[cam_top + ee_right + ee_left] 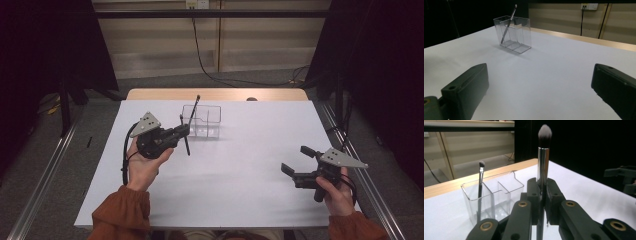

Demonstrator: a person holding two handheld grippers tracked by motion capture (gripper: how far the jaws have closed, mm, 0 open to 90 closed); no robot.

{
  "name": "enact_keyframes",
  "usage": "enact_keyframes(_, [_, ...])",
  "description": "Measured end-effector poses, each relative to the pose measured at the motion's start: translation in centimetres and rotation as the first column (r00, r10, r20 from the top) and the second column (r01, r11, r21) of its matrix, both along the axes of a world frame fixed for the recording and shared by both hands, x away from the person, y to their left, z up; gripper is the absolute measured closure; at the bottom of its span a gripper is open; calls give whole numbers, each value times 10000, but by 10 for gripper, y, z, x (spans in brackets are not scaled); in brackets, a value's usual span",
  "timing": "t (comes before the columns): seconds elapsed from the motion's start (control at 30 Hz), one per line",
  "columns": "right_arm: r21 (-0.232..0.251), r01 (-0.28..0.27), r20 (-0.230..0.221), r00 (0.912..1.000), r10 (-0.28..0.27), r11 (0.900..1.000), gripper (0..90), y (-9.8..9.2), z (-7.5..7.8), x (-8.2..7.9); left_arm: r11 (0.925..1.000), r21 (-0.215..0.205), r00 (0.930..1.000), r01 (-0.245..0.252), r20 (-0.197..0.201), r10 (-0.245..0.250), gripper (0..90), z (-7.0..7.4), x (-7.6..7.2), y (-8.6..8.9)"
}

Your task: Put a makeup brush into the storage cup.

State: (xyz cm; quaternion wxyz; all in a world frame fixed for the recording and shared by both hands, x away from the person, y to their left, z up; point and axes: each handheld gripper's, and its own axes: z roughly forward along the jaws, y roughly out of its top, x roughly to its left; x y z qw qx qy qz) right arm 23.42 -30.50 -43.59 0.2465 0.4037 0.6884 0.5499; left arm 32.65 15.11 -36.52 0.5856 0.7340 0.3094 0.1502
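White paper covers the table (225, 190), a wooden strip showing at its far edge. Left gripper (181, 131) has its jaws clamped on a makeup brush (543, 160), held upright just beside the clear organizer (201, 121), where a thinner brush (480, 180) already leans. Right gripper (296, 161) hangs well apart, jaws wide and empty.

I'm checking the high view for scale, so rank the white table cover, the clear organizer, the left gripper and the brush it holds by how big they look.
1. white table cover
2. left gripper and clear organizer: look alike, not ranked.
3. brush, a thin stick.
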Motion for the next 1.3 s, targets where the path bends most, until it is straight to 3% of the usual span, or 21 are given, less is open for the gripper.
enact_keyframes(0.37, [136,44,212,9998,-47,9999,6,-2,-7,-8,9997,24,9994,-262,-244,262,839,1,21,5])
enact_keyframes(1.03, [269,-14,175,9998,10,9996,3,-2,-8,-9,9975,85,9975,-707,13,707,839,21,59,0])
enact_keyframes(1.3, [260,-67,235,9997,61,9996,3,-2,-8,-10,9956,-84,9956,-932,77,933,839,26,73,-3])
